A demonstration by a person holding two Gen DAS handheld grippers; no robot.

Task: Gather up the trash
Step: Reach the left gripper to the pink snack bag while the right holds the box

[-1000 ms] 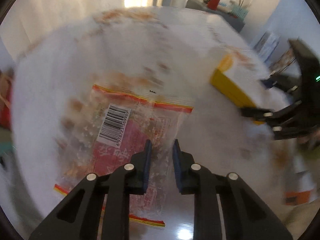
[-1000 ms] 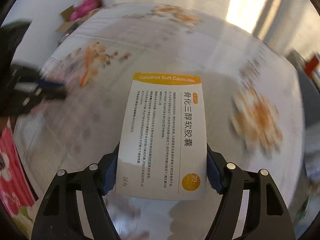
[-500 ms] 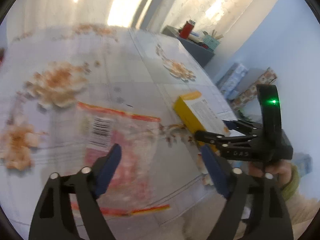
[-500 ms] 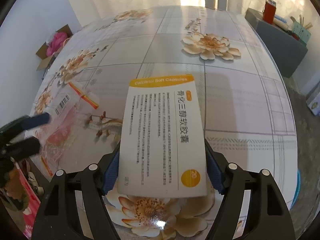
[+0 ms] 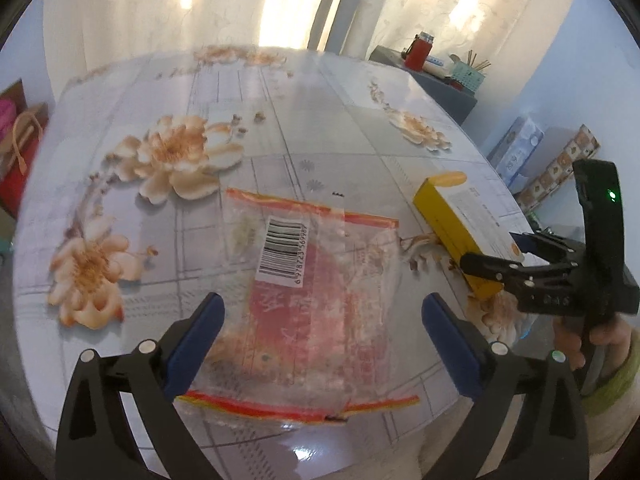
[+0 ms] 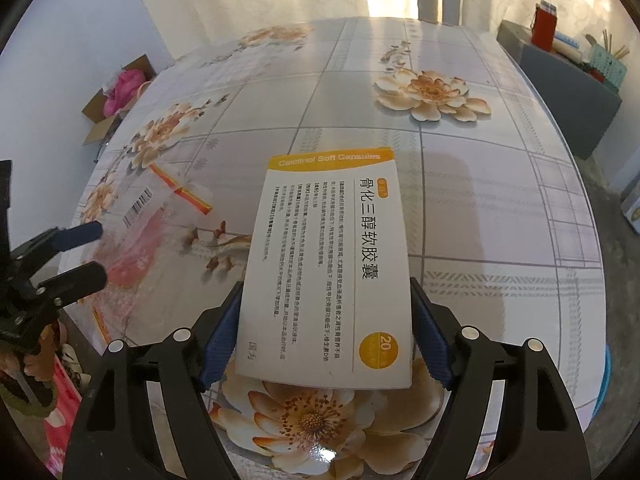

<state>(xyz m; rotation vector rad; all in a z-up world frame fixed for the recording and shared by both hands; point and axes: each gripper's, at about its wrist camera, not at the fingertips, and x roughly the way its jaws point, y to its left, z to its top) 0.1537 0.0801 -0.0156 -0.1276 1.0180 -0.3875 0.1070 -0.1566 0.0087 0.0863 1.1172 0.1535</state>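
On round floral-print table point(image 5: 280, 128), left wrist view: clear plastic wrapper point(image 5: 312, 300) lying flat at centre, red-and-yellow edge strips at 12 and 6 o'clock, white barcode label at its 11 o'clock, pink print showing through film; contents, if any, not discernible. Left gripper point(image 5: 322, 334) poised over wrapper's near half, blue-padded fingers point(image 5: 198, 338) spread wide, one at 8 o'clock and one at 4 o'clock of the wrapper, holding nothing; contact with film not determinable. At 3 o'clock of wrapper, near but apart: yellow-and-white medicine box point(image 5: 460, 228), flaps closed, contents unseen, clamped in right gripper point(image 5: 492, 258) reaching in from 3 o'clock.

Right wrist view: left gripper point(image 6: 86, 252) at 9 o'clock, fingers apart above wrapper point(image 6: 136, 240) near table's edge. Medicine box point(image 6: 332, 276) at centre, white printed face up, orange band at far end, orange disc marked "20" at near corner. Right gripper point(image 6: 326, 348) pads pressed on both long sides of box near its near end, fingers held apart by box width. Box above table surface point(image 6: 500, 208); resting or lifted not determinable. Cardboard carton point(image 6: 116, 100) with pink contents on floor at 10 o'clock beyond table.
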